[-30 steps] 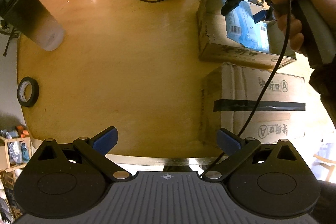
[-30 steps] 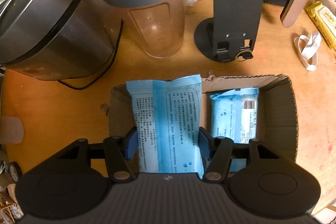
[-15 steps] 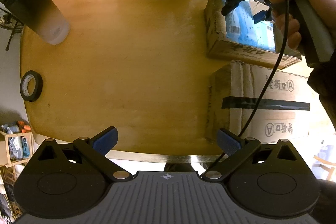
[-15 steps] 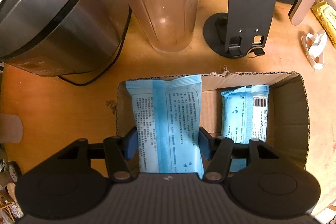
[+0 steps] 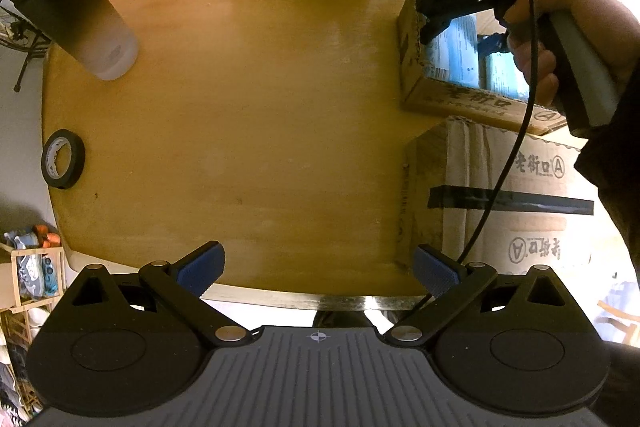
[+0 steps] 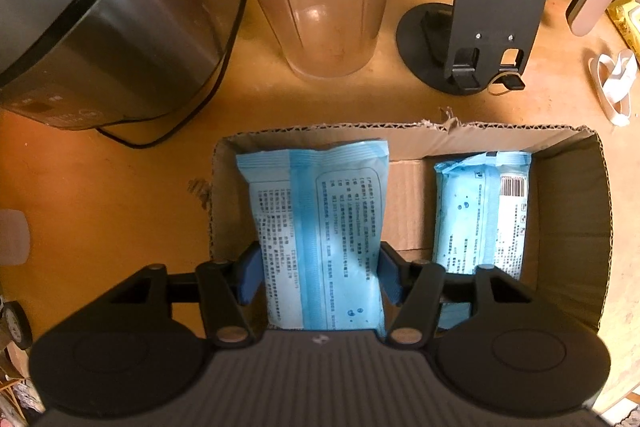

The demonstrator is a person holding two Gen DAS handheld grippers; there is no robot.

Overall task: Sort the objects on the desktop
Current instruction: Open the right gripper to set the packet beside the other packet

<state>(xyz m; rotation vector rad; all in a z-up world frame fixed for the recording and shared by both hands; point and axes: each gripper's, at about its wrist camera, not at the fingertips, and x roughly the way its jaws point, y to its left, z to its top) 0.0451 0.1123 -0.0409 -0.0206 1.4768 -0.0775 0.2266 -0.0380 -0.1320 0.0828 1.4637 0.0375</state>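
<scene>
Looking down the right gripper, the right wrist view alone shows the blue wipes pack lying in the open cardboard box beside a second blue pack; its jaws have just been opening, pads a sliver clear of the pack between them. Only the left wrist view shows the hand gripping that tool over the box. The left gripper hangs spread and empty above the wooden table, near a tape roll.
</scene>
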